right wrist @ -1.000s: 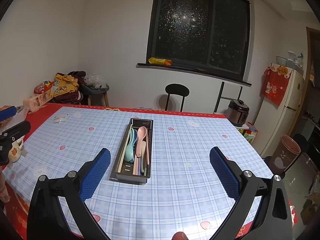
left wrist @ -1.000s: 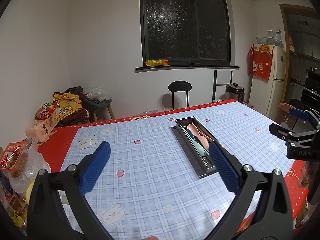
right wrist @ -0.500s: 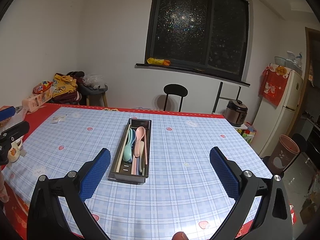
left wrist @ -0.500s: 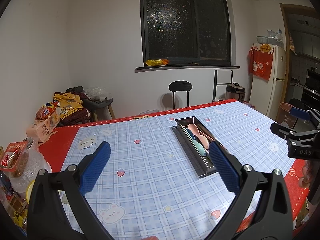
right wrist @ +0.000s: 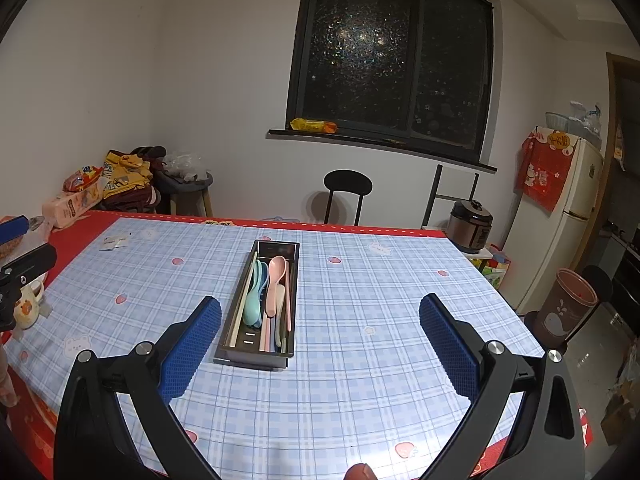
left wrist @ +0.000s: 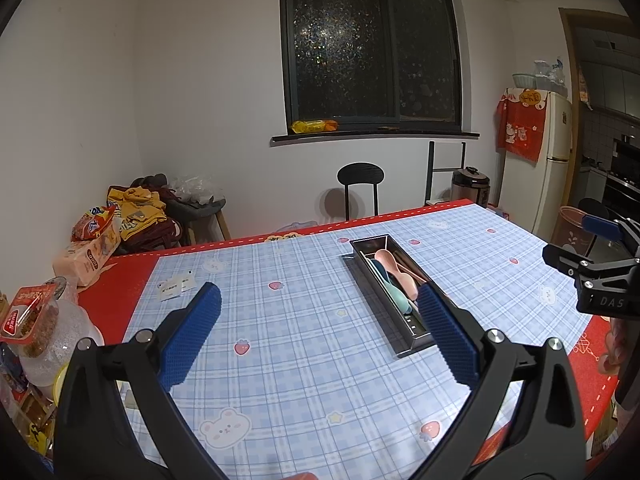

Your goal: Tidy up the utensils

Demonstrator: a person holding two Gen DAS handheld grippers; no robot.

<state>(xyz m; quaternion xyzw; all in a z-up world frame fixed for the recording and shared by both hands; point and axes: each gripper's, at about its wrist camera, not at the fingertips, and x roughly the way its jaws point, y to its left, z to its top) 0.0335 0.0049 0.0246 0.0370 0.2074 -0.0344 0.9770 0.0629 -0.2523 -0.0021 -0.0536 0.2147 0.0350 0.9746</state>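
Observation:
A narrow metal utensil tray (right wrist: pixel 293 300) (left wrist: pixel 374 284) lies in the middle of the checked tablecloth. Inside it rest a pink spoon (right wrist: pixel 275 280) (left wrist: pixel 394 266), teal spoons (right wrist: pixel 254 296) and several chopsticks. My right gripper (right wrist: pixel 320 336) stands open above the table's near side, the tray's near end just inside its left pad. My left gripper (left wrist: pixel 318 332) is open too, held over the cloth to the tray's left; its right pad overlaps the tray's near end in view. Neither holds anything. Each gripper shows at the edge of the other's view.
Small white packets (left wrist: pixel 176 286) lie on the cloth at the left. A glass jar (left wrist: pixel 48 332) and snack bags (left wrist: pixel 94 236) crowd the table's left end. A black chair (right wrist: pixel 347 194) stands beyond the far edge; a brown bin (right wrist: pixel 566 306) and fridge (right wrist: pixel 560 216) stand right.
Both grippers have drifted back slightly from the tray, staying open. Nothing on the table has moved.

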